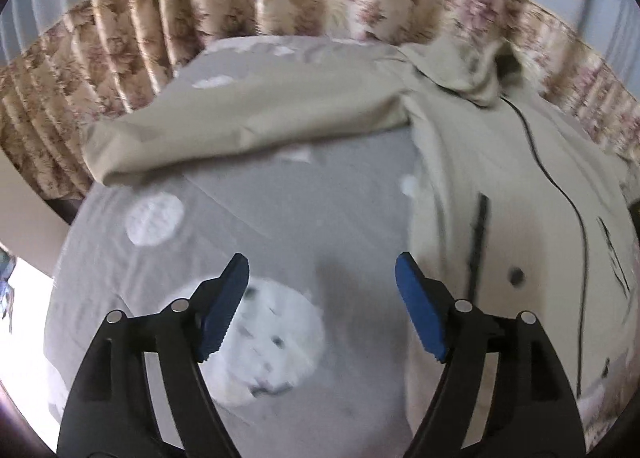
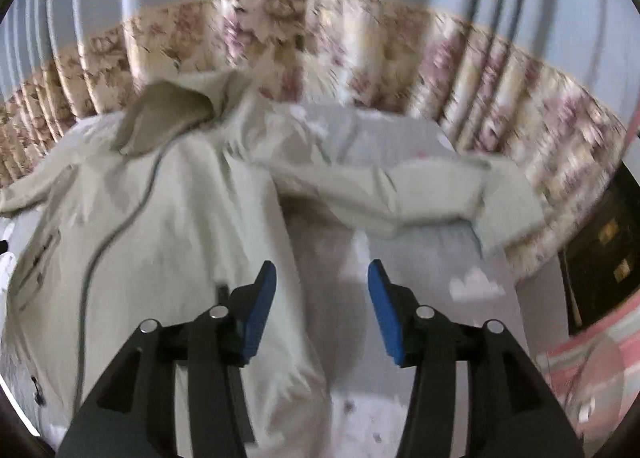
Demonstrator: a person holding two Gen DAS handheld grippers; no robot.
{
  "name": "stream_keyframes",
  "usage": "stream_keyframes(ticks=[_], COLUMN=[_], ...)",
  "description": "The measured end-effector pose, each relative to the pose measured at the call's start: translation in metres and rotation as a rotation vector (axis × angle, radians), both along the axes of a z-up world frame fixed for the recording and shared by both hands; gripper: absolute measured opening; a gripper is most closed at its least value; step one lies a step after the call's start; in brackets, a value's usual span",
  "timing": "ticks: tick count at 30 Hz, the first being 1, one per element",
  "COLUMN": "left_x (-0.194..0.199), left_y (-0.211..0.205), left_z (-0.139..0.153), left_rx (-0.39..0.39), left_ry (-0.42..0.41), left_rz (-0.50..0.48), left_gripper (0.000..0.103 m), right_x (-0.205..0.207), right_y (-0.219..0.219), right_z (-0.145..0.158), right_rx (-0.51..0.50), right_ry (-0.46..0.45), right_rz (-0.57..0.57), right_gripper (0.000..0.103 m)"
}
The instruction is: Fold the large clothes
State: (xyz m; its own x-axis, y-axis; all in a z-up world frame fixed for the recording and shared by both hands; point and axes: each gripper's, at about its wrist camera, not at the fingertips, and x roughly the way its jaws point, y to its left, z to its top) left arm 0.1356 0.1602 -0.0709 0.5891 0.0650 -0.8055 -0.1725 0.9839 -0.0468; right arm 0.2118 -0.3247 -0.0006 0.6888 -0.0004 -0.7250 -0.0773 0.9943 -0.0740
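On the bed (image 1: 248, 226) | left gripper (image 1: 322, 310) fingers apart, empty, over sheet | coat (image 2: 160, 218) spread flat between, sleeves out | right gripper (image 2: 322, 312) fingers apart, empty, at coat's right edge

A bed spread with a grey sheet (image 1: 280, 194) printed with white patches stands against pleated curtains (image 1: 168, 18), pale blue above a floral beige-and-pink band, while bright daylight (image 1: 24, 298) glares at the left wrist view's left edge.
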Motion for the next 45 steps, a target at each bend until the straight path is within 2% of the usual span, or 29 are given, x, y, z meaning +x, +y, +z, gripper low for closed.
stream_keyframes(ticks=[2,5,9,14,17,20,21,24,26,27,28,29,31,33,35,37,39,42,45], left_x=[0.013,0.029,0.050,0.069,0.079,0.091,0.094,0.110,0.119,0.122,0.125,0.129,0.133,0.138,0.146,0.157,0.168,0.183,0.198], left_y=[0.011,0.028,0.048,0.071,0.095,0.121,0.124,0.134,0.141,0.143,0.147,0.153,0.162,0.162,0.150,0.120,0.088,0.033,-0.039], left_z=[0.001,0.000,-0.002,-0.002,-0.007,-0.019,-0.023,-0.035,-0.039,-0.038,-0.038,-0.036,-0.031,-0.019,-0.005,0.016,0.036,0.069,0.095], left_rx=[-0.002,-0.024,-0.032,-0.001,-0.046,-0.191,-0.217,-0.241,-0.226,-0.208,-0.193,-0.183,-0.191,-0.134,-0.030,0.153,0.251,0.270,0.215], left_ry=[-0.004,-0.012,-0.013,-0.018,-0.008,0.013,0.019,0.045,0.041,0.035,0.037,0.035,0.014,-0.006,-0.027,-0.057,-0.091,-0.154,-0.206], left_rz=[0.041,0.099,0.178,0.258,0.370,0.472,0.486,0.541,0.578,0.587,0.597,0.608,0.593,0.566,0.530,0.476,0.410,0.270,0.097], left_gripper=[0.082,0.087,0.087,0.091,0.093,0.093,0.093,0.091,0.077,0.065,0.034,0.008,0.005,0.005,0.004,0.003,0.003,0.003,0.003], right_x=[0.019,0.041,0.076,0.109,0.112,0.111,0.111,0.111,0.110,0.109,0.108,0.107,0.106,0.105,0.104,0.104,0.102,0.100,0.099], right_y=[0.014,0.029,0.052,0.081,0.084,0.083,0.082,0.077,0.072,0.070,0.068,0.064,0.056,0.042,0.026,0.013,0.001,-0.021,-0.039], right_z=[-0.003,-0.010,-0.019,-0.032,-0.039,-0.049,-0.052,-0.058,-0.059,-0.059,-0.059,-0.060,-0.060,-0.061,-0.063,-0.067,-0.066,-0.058,-0.050], right_rx=[-0.013,-0.014,0.045,-0.021,-0.028,-0.036,-0.041,-0.045,-0.039,-0.042,-0.048,-0.061,-0.079,-0.080,-0.046,-0.004,0.034,0.154,0.216], right_ry=[-0.020,-0.037,-0.035,-0.040,-0.038,-0.024,-0.020,-0.016,-0.020,-0.023,-0.025,-0.030,-0.031,-0.025,-0.011,0.011,0.011,-0.015,-0.051], right_rz=[0.018,0.037,0.103,0.149,0.155,0.153,0.152,0.142,0.135,0.130,0.125,0.115,0.095,0.068,0.044,0.031,0.020,-0.012,-0.069], right_gripper=[0.056,0.056,0.057,0.057,0.057,0.057,0.057,0.057,0.057,0.057,0.057,0.057,0.057,0.057,0.057,0.057,0.057,0.057,0.059])
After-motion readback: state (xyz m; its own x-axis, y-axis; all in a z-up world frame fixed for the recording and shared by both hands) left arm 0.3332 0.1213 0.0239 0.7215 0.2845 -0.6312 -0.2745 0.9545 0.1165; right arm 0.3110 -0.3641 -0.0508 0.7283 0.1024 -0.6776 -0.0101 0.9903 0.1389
